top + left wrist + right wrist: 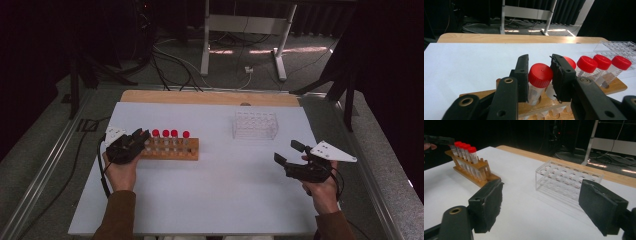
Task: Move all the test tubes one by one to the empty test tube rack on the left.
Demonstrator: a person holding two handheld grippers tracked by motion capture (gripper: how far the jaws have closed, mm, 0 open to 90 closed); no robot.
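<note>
A wooden rack (172,151) stands left of centre on the white table, with several red-capped tubes (170,134) upright in it. My left gripper (141,135) is at the rack's left end. In the left gripper view its jaws (539,62) straddle the end tube's red cap (540,74). That tube stands in its hole in the wooden rack (616,85), and the pads stand close beside the cap without squeezing it. My right gripper (286,152) hovers open near the table's right edge with nothing between its wide-apart pads (541,205). It faces the empty clear plastic rack (569,180).
The clear rack (255,125) sits at the back right of the white table top (225,190). A bare wooden strip (200,97) runs along the far edge. Beyond it are a white metal frame (245,30) and floor cables (175,70).
</note>
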